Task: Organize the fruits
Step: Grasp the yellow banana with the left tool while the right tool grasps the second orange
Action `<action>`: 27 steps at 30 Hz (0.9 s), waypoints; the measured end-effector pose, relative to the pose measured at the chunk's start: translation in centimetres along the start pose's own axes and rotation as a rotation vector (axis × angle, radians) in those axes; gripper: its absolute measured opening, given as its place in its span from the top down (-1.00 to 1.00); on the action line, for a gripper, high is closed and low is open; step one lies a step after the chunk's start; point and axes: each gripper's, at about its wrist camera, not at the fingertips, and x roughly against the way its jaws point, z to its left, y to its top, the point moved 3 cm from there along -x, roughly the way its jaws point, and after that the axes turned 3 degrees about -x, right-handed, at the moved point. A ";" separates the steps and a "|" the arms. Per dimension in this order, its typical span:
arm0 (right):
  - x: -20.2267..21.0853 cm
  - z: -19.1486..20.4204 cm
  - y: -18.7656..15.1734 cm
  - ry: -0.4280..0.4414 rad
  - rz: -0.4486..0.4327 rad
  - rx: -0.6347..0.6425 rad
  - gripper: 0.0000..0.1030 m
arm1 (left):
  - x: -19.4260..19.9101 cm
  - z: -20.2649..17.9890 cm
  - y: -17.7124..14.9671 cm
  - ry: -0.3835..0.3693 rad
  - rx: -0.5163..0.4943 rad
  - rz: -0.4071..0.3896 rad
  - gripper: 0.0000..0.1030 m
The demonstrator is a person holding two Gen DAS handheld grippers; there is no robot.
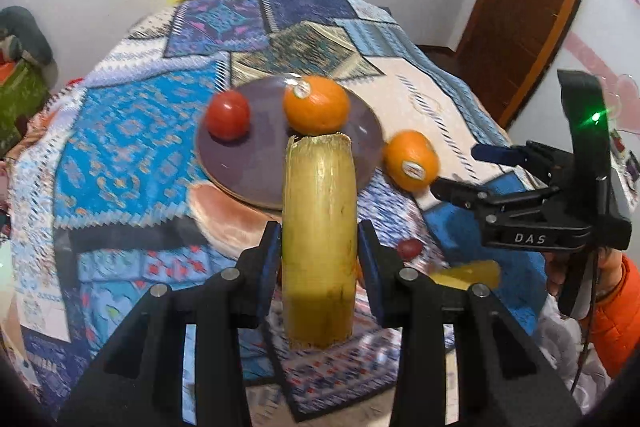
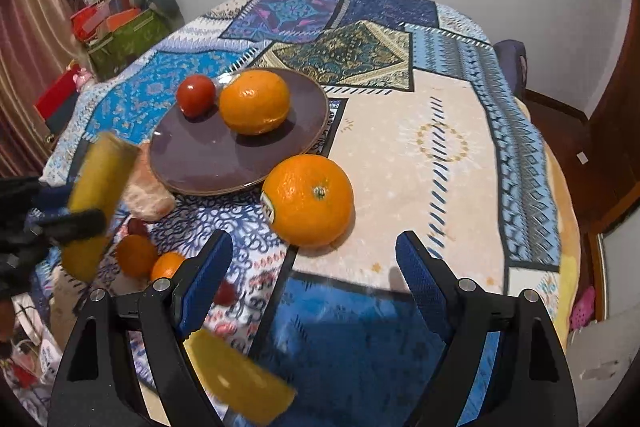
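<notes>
The yellow-green cane segment [image 1: 319,239], a cut length with frayed ends that looked like sugarcane, was clamped at mid-length between the blue pads of the left gripper [image 1: 319,247], lifted clear of the patchwork tablecloth [image 1: 132,131] and just short of the purple plate [image 1: 244,163]. Its long axis ran along the fingers, the far cut end pointing toward the plate and the sticker-marked orange [image 1: 316,103] on it, beside a red tomato [image 1: 227,115]. To finish this step well, I judged the segment should go down flat on the bare near part of the plate, away from the round fruit so nothing was nudged into rolling, and be let go only once it rested. The right gripper [image 2: 314,267] stood with its jaws wide and empty, aimed down at the loose orange [image 2: 308,201] lying on the cloth just beside the plate's rim; another yellow piece [image 2: 240,383] lay near its fingers
</notes>
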 end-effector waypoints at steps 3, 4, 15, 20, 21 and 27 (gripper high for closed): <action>-1.4 -0.1 0.5 -0.004 0.013 0.008 -0.59 | -0.3 1.3 0.6 0.014 0.016 -0.005 0.26; -1.9 -0.1 0.8 0.003 0.019 0.008 -0.59 | -0.4 1.7 0.8 0.019 0.022 -0.007 0.26; -5.0 -0.1 1.3 0.002 0.031 0.021 -0.49 | -1.7 3.4 2.1 0.047 0.036 -0.016 0.26; -4.8 -0.1 1.3 0.043 0.026 0.007 -0.21 | -1.7 3.4 2.4 0.049 0.042 -0.019 0.26; -4.7 -0.1 1.3 0.039 0.026 0.009 -0.20 | -1.7 3.3 2.4 0.050 0.042 -0.022 0.26; -2.9 -0.2 1.9 0.052 -0.009 -0.005 -0.20 | -1.1 3.0 3.1 0.058 0.040 -0.045 0.26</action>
